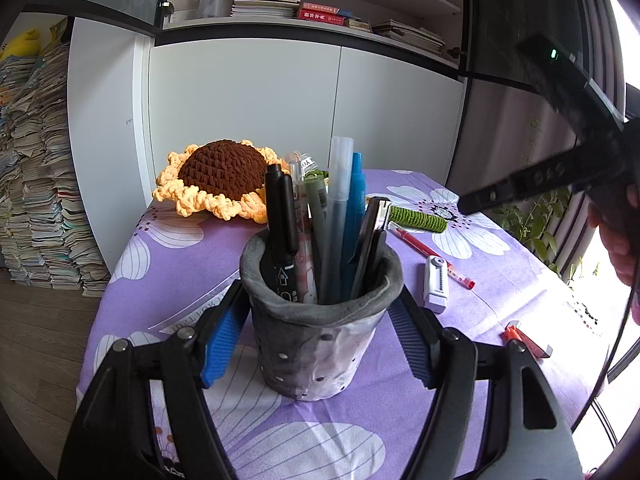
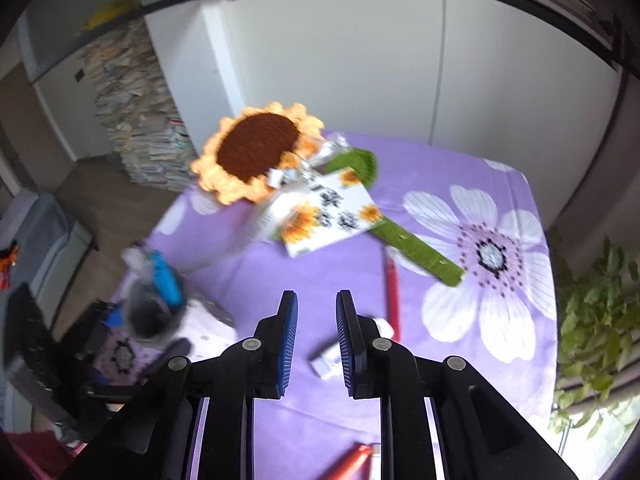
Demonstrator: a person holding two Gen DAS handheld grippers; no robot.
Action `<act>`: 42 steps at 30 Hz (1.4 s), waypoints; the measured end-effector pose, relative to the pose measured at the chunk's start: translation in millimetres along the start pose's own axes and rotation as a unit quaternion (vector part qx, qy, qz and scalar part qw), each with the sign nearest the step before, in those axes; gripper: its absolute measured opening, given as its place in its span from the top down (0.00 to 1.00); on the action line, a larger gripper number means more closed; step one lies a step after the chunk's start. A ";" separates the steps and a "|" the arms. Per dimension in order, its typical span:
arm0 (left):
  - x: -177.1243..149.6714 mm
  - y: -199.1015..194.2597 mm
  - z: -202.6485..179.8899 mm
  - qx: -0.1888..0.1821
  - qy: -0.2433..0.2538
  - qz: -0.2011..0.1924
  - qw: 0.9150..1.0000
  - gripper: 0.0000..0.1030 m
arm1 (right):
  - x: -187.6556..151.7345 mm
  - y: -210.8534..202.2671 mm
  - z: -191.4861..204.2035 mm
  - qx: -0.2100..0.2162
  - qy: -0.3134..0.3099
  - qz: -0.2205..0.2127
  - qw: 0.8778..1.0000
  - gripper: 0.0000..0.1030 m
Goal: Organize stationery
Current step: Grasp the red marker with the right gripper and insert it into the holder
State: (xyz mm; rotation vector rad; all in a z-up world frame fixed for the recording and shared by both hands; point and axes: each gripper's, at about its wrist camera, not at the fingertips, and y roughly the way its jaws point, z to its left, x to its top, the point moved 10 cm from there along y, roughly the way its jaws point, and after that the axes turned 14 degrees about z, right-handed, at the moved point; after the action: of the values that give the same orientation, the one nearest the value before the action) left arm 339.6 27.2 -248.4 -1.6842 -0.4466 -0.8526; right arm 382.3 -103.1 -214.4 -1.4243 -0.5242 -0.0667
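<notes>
The left gripper [image 1: 320, 344] has its fingers clamped on the grey pen holder [image 1: 320, 332]. The right gripper [image 2: 317, 340], fingers slightly parted and empty, hangs over the white eraser [image 2: 340, 354] on the desk [image 2: 420, 380]. It could strike the red pen [image 2: 392, 296] alongside. Only the left wrist view shows the orange cutter [image 1: 528, 340] (near the desk's edge).

The soft grey felt-like pen holder [image 1: 320, 344] looks matt, its rim folded and punched with small holes. Under it lies a smooth purple flower-printed cloth [image 1: 500, 300]. At the far side, the chunky brown-and-yellow crocheted yarn sunflower [image 1: 222, 178] looks rough and knobbly. The white plastic correction-tape case [image 1: 436, 284] and red plastic pen [image 1: 430, 252] are glossy.
</notes>
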 end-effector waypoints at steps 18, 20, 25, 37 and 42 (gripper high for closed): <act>-0.9 0.6 -0.8 0.000 0.000 0.002 1.000 0.32 | -37.9 88.6 -59.7 -0.021 0.039 0.104 0.994 0.83; -1.3 1.1 -0.9 0.000 0.000 0.002 1.000 0.32 | -40.5 88.5 -59.4 -0.023 0.038 0.111 0.993 0.89; -1.3 1.1 -0.8 0.000 0.000 0.002 1.000 0.32 | -63.1 68.5 -60.2 -0.044 0.016 0.131 0.990 0.90; -1.3 1.0 -0.8 0.000 0.000 0.002 1.000 0.32 | -125.5 53.8 -69.0 -0.075 -0.027 0.214 0.974 0.89; -1.1 1.1 -1.0 0.000 0.000 0.002 1.000 0.32 | -78.9 56.6 -65.4 -0.053 -0.015 0.161 0.985 0.76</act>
State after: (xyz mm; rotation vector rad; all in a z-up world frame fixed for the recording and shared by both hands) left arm 339.3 26.1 -249.9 -1.6852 -0.4431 -0.8490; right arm 352.3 -176.7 -300.3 -1.6004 -0.3129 0.1890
